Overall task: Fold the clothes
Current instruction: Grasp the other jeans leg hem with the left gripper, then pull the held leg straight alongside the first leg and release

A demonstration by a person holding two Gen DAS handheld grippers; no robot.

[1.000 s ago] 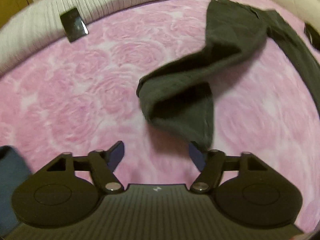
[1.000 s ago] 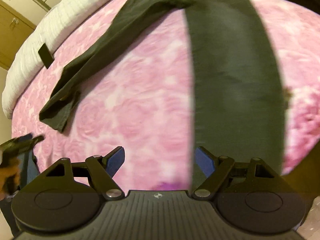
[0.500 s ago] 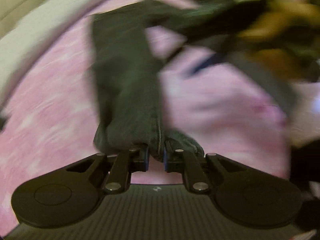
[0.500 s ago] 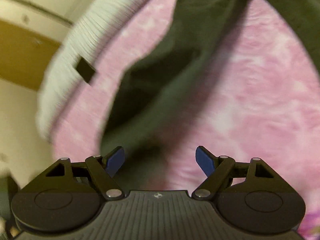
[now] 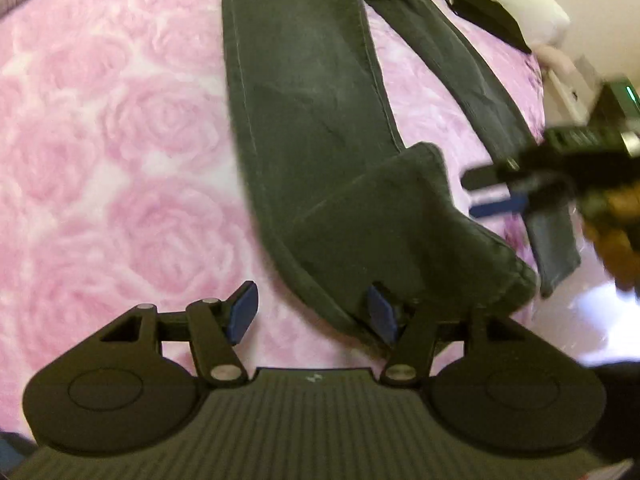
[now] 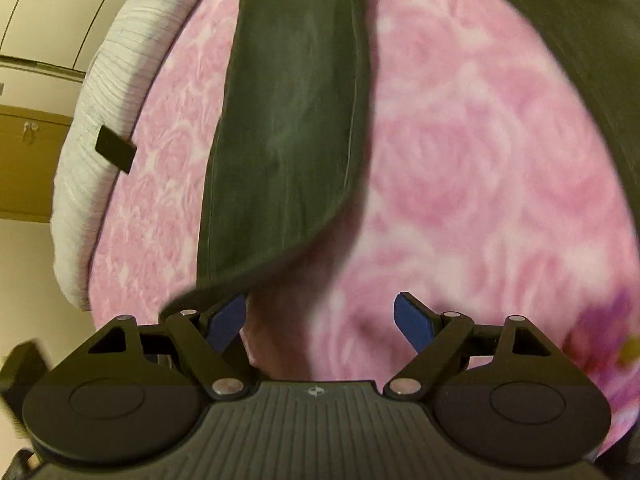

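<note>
Dark olive-grey trousers (image 5: 312, 92) lie spread on a pink rose-patterned bed cover (image 5: 120, 140). In the left wrist view one leg runs down the middle, its hem end folded back over itself (image 5: 400, 232); the other leg (image 5: 472, 64) runs to the right. My left gripper (image 5: 312, 314) is open, its right finger at the edge of the folded hem. My right gripper (image 6: 320, 322) is open and empty; a trouser leg (image 6: 288, 128) ends just above its left finger. The right gripper also shows blurred in the left wrist view (image 5: 540, 184).
A white ribbed bolster (image 6: 100, 120) edges the bed, with a small black flat object (image 6: 115, 149) on it. A white pillow (image 5: 520, 4) and a dark item (image 5: 480, 8) lie at the far right corner. Wooden cupboards (image 6: 24, 168) stand beyond the bed.
My left gripper was shut on the trouser leg half a second ago; now it is open and the hem lies folded on the bed. The right gripper stayed open and shifted over the leg.
</note>
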